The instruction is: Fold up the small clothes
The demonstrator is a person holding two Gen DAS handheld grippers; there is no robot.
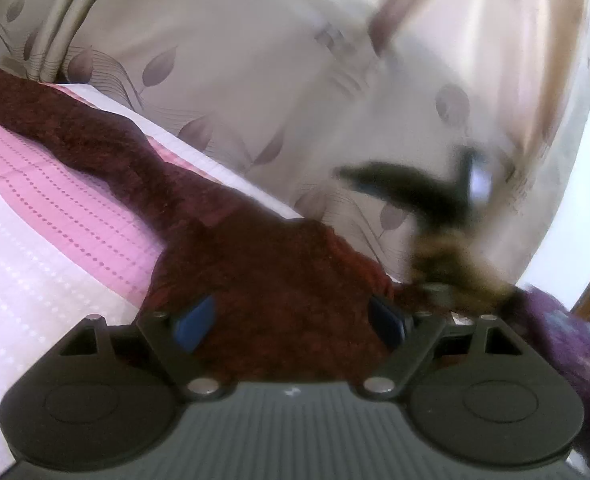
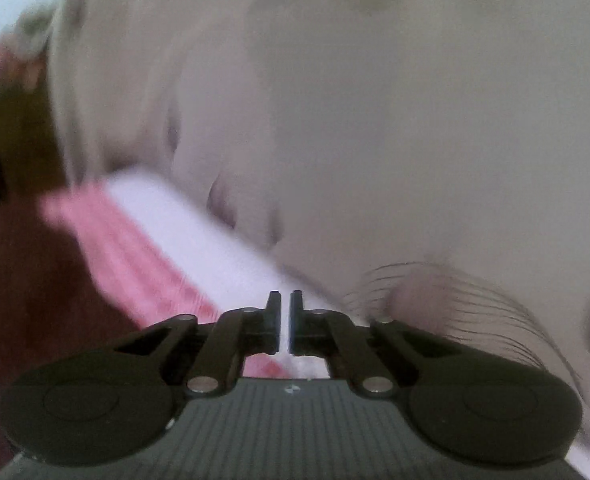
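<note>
A: Jaws of the left gripper stand wide apart over a maroon garment that lies on the pink-and-white bedspread and trails to the far left.

B: And the right gripper?

A: Nearly together, nothing between them; a leaf-print curtain blurs beyond.

1. Bed cover: pink band with dotted rows, white dotted area beside it, white strip along the far edge. Also in the right wrist view, blurred.
2. Curtain: pale grey, mauve leaf print with thin dark line swirls, hangs just behind the bed's far edge. Fills most of the right wrist view.
3. Purple fabric: lower right, blurred, type unclear.
</note>
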